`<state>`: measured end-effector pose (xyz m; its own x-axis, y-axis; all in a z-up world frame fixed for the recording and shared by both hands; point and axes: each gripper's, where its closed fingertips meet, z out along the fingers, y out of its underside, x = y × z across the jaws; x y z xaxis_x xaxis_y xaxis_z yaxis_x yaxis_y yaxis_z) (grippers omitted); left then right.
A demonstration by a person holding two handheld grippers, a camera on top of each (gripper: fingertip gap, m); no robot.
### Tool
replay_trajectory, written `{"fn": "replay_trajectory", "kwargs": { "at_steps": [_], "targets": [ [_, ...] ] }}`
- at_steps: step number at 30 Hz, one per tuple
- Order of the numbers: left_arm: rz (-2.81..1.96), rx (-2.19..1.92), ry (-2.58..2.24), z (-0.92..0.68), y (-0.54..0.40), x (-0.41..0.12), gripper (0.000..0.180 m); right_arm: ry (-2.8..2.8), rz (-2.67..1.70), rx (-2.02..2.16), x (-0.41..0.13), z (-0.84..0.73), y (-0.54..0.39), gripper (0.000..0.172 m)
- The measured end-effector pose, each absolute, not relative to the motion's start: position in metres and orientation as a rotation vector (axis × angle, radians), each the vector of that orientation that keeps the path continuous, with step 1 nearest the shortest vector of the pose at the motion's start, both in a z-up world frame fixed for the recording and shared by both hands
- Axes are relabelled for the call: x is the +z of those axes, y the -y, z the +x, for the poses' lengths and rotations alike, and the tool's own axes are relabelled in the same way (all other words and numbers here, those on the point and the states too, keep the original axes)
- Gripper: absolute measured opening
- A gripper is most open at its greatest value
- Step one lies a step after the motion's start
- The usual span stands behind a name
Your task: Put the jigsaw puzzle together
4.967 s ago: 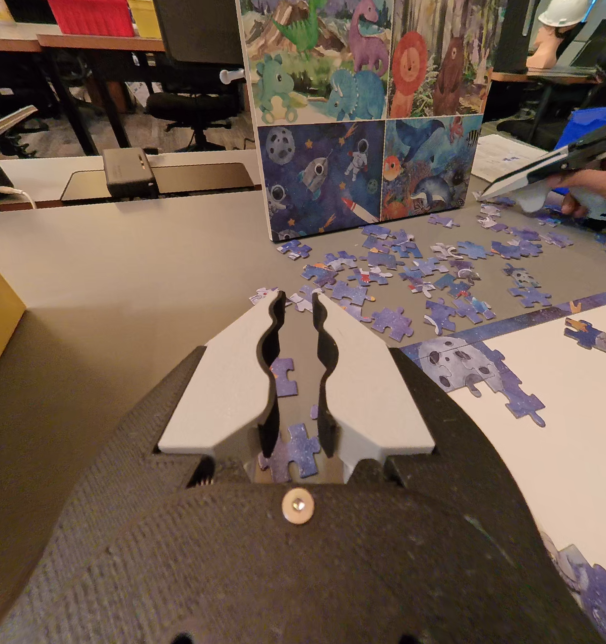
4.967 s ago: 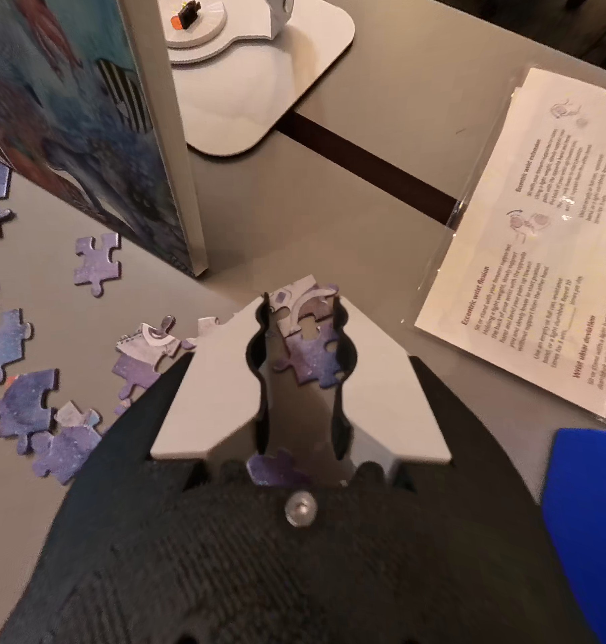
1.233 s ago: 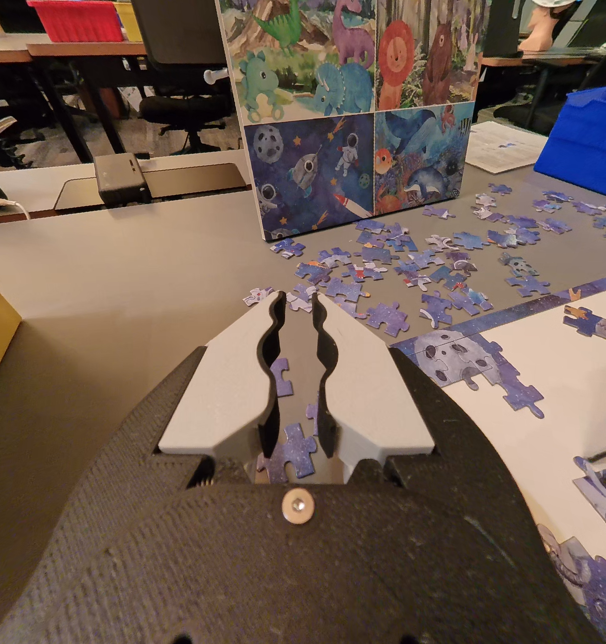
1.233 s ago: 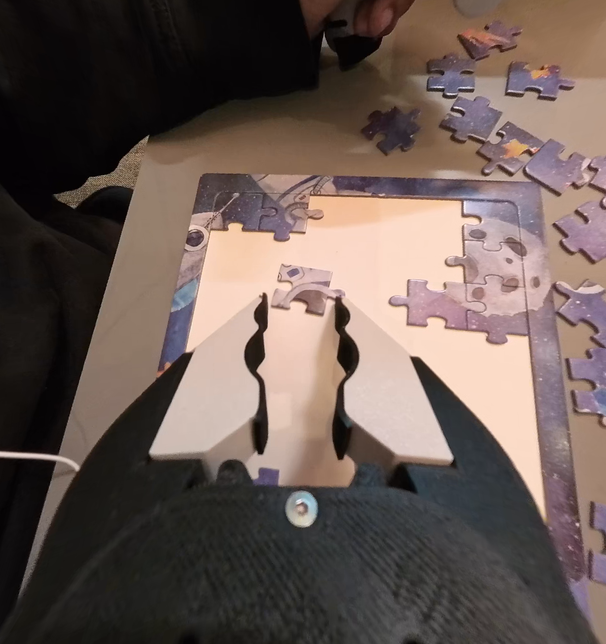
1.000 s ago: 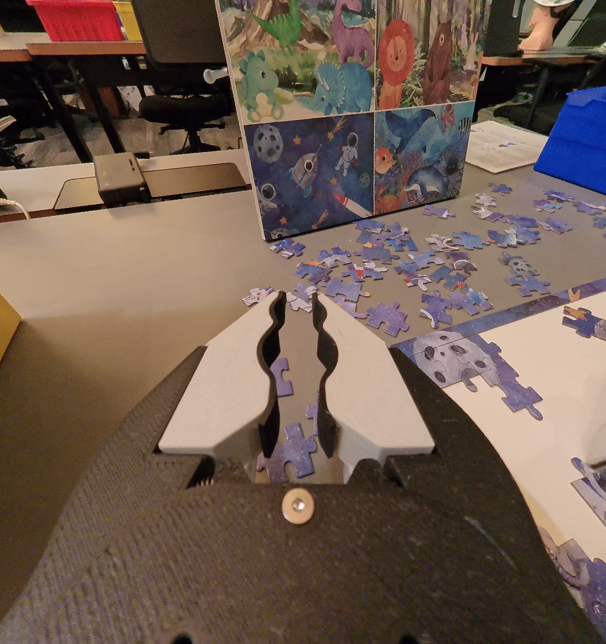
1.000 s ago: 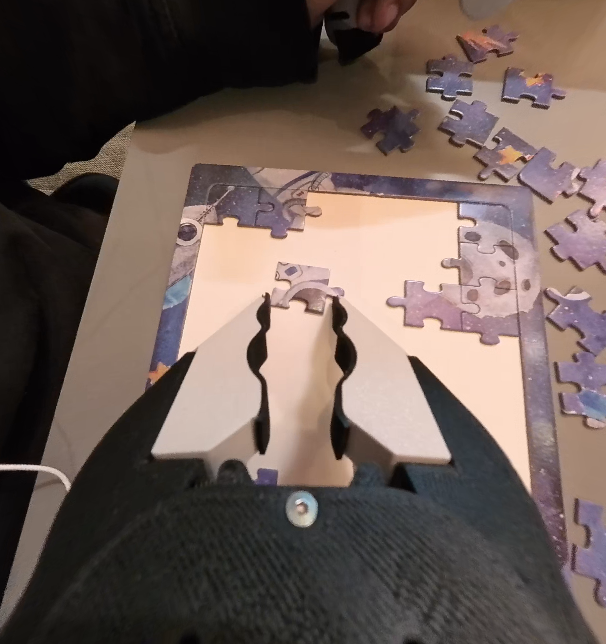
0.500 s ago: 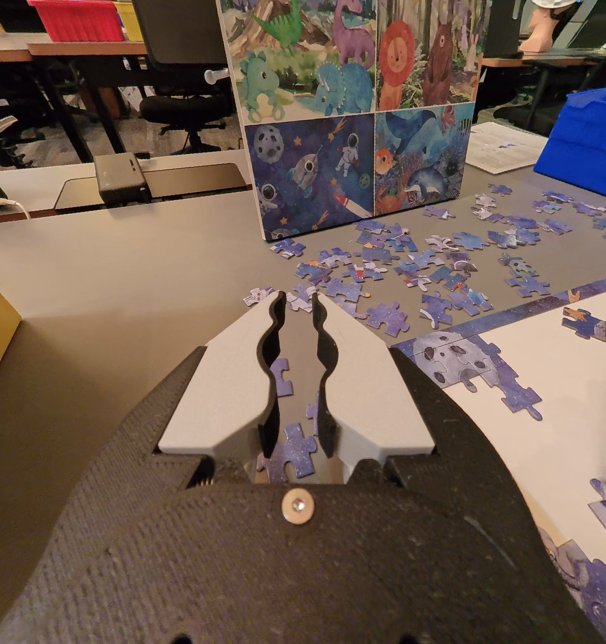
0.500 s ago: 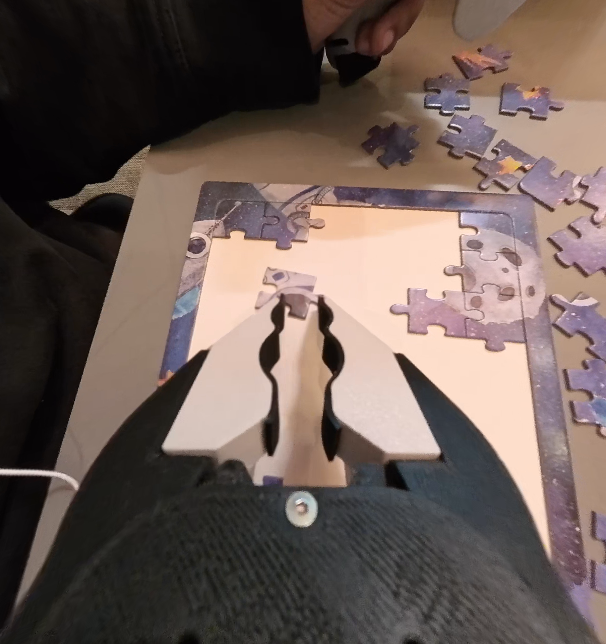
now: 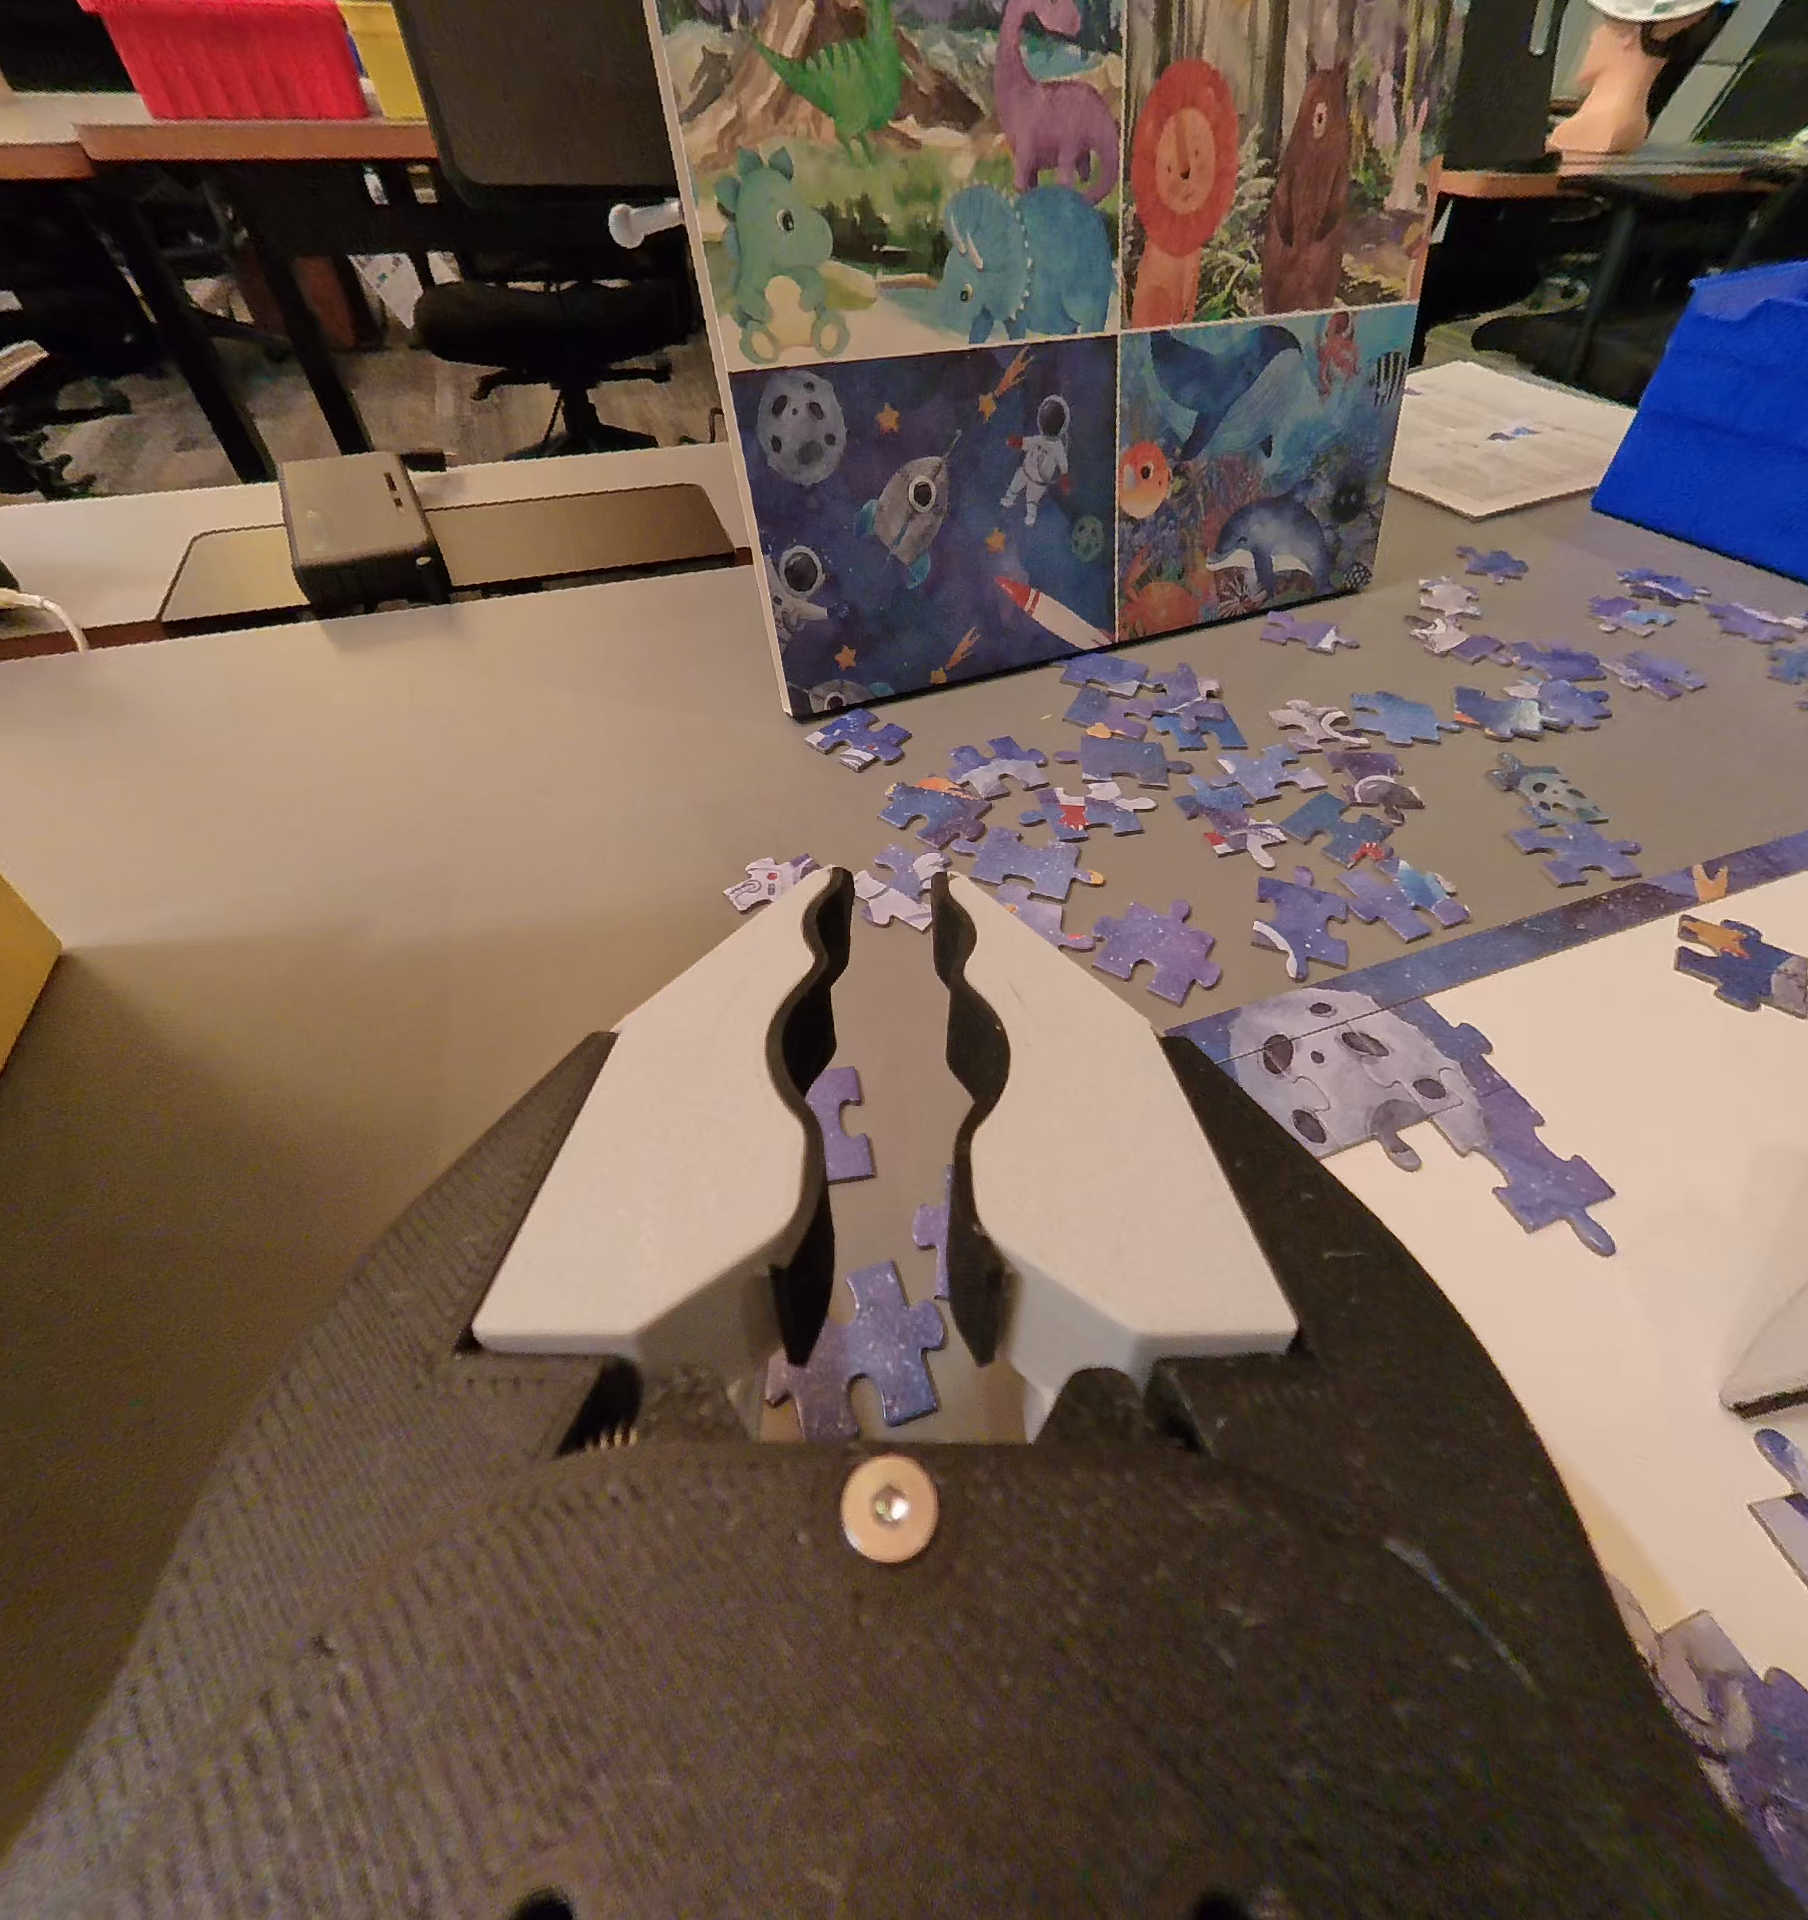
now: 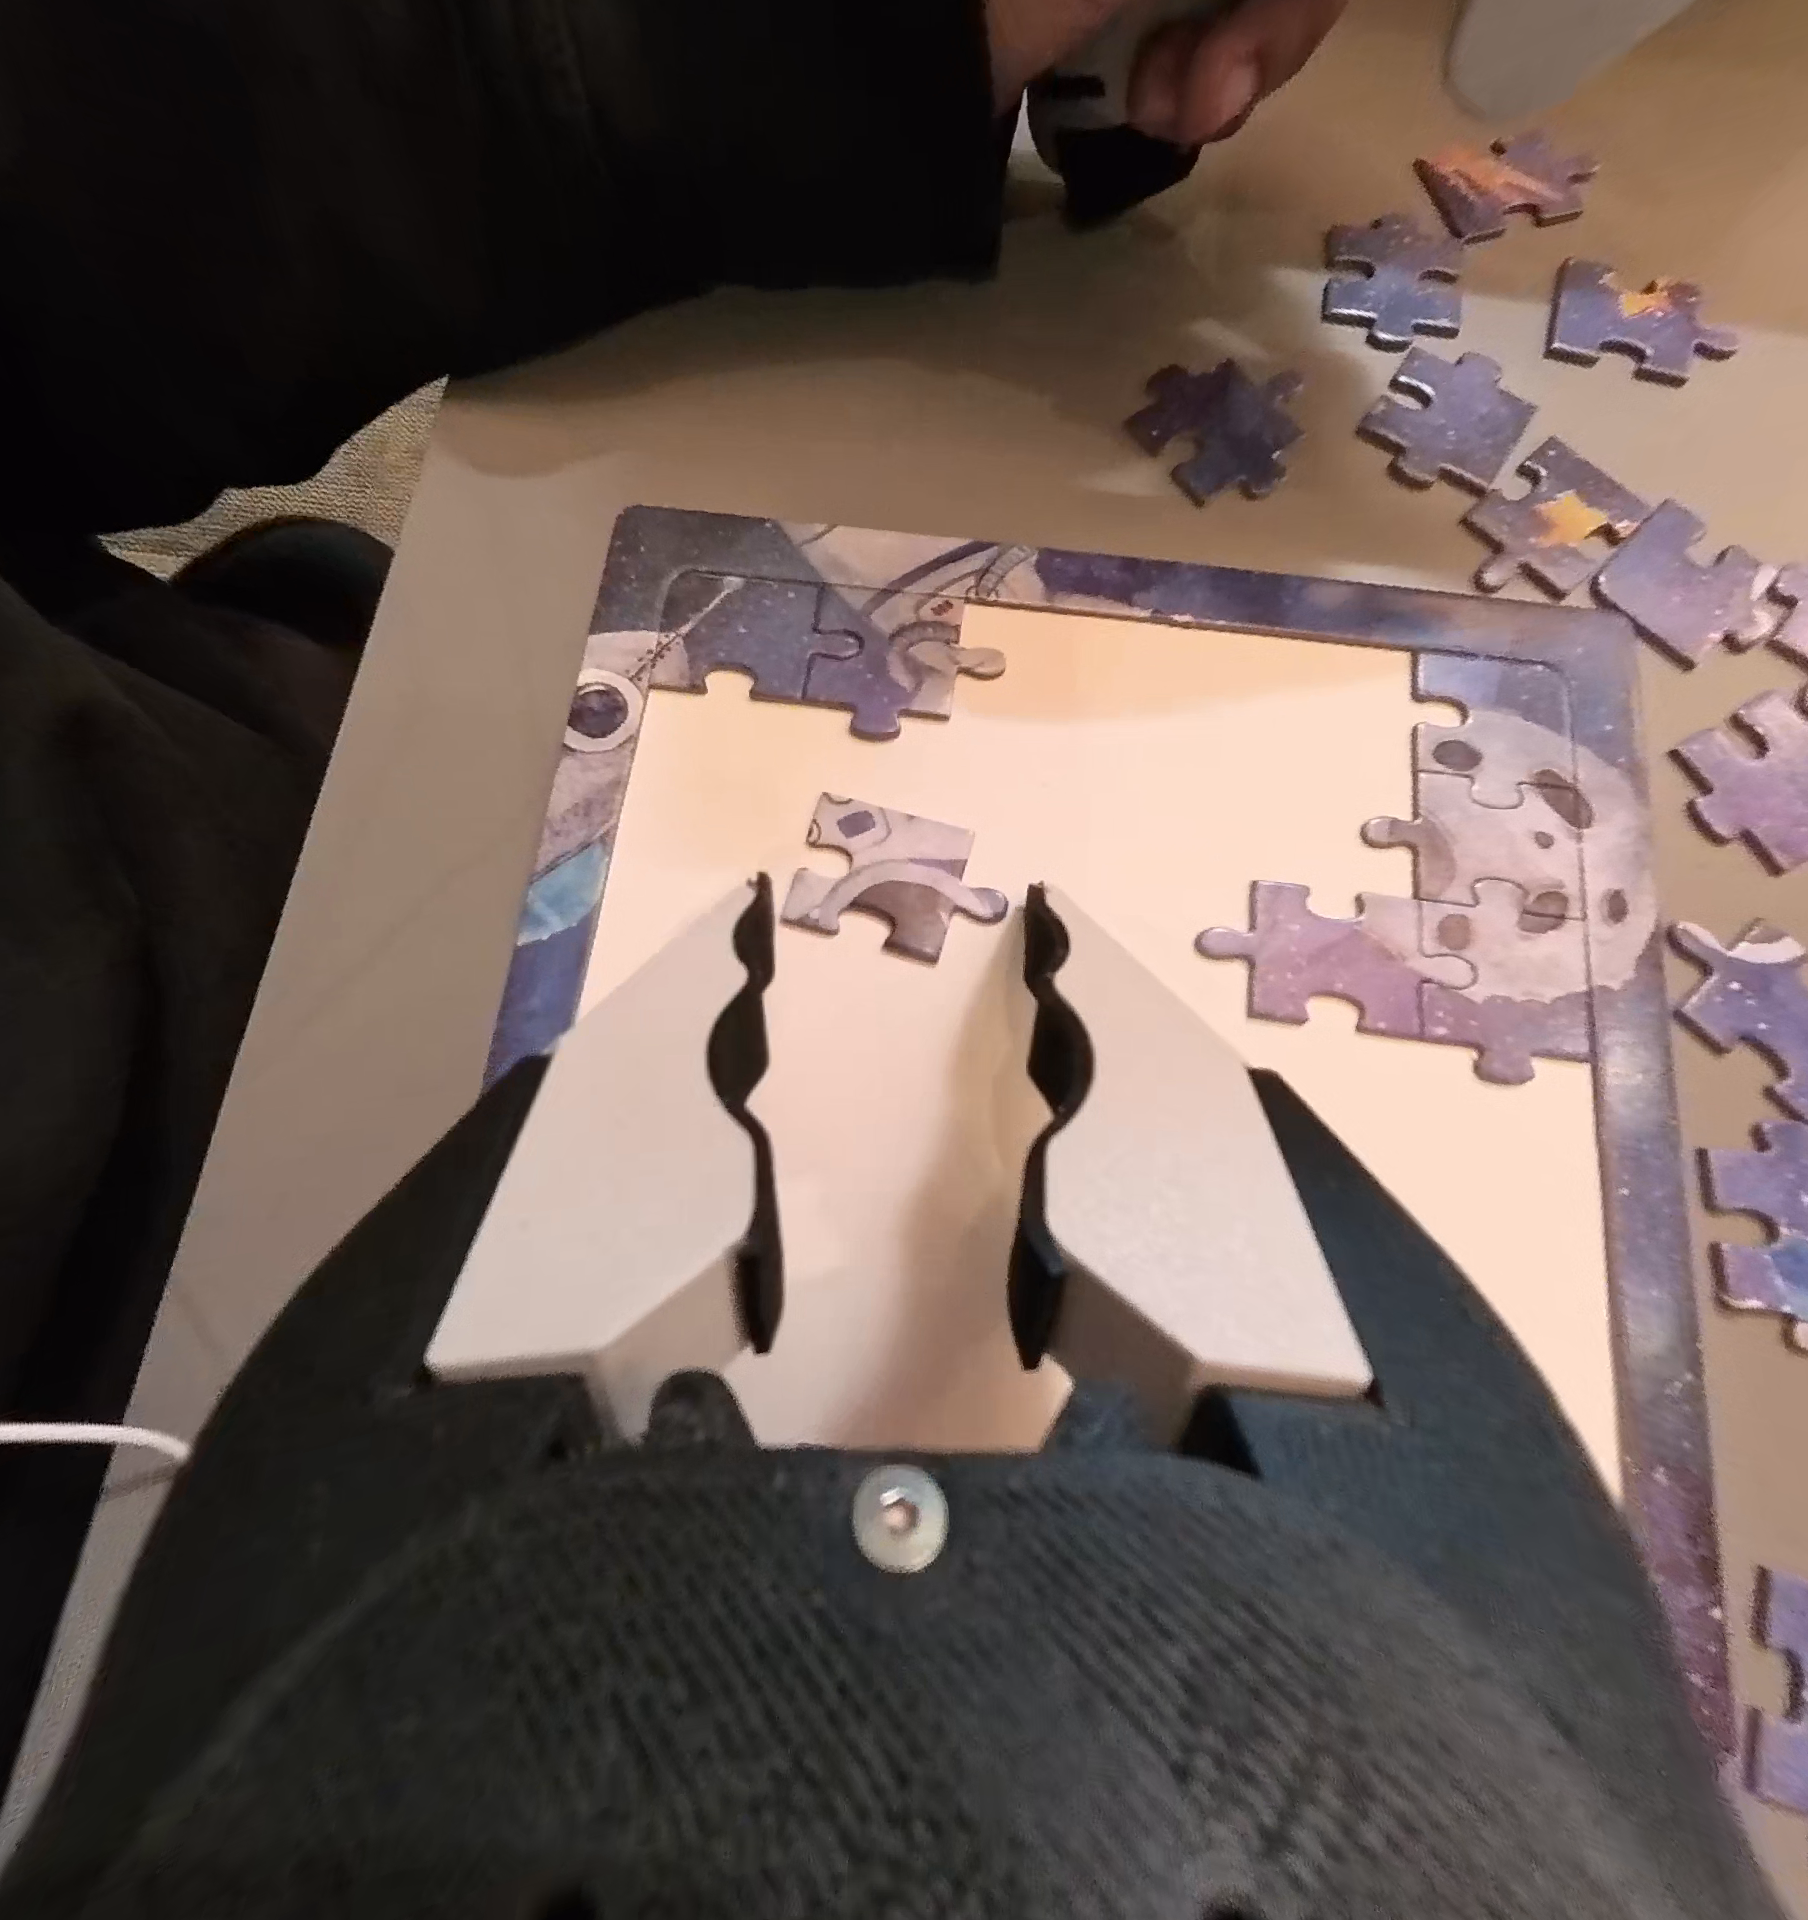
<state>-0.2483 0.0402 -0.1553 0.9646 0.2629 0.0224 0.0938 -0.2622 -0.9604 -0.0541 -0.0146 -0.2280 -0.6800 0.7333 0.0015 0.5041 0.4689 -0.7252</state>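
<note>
left claw (image 9: 892, 894): jaws narrowly apart, bare | right claw (image 10: 892, 904): jaws wide apart, bare

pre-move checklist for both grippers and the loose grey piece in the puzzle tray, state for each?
1. Right gripper jaws apart, nothing between the pads: ok.
2. Grey puzzle piece lies flat on the tray's bare base, just beyond the fingertips, untouched: ok.
3. Piece seated against the fitted corner pieces: not ok, a gap remains.
4. Puzzle tray flat on the table: ok.
5. Left gripper jaws narrowly apart, holding nothing, over loose pieces on the table: ok.
</note>
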Motion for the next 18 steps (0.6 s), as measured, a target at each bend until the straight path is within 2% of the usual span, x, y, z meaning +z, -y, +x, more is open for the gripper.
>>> {"fn": "replay_trajectory", "kwargs": {
  "at_steps": [4,18],
  "targets": [
    [-1.836,0.164,0.262,-0.2483,-0.0403,-0.1553,0.013,2.412,-1.042,1.036,-0.2277,-0.0535,0.0157,0.041],
    [-1.835,0.163,0.264,-0.2485,-0.0401,-0.1552,0.013,2.374,-1.052,1.082,-0.2196,-0.0585,0.0172,0.040]
  ]
}}
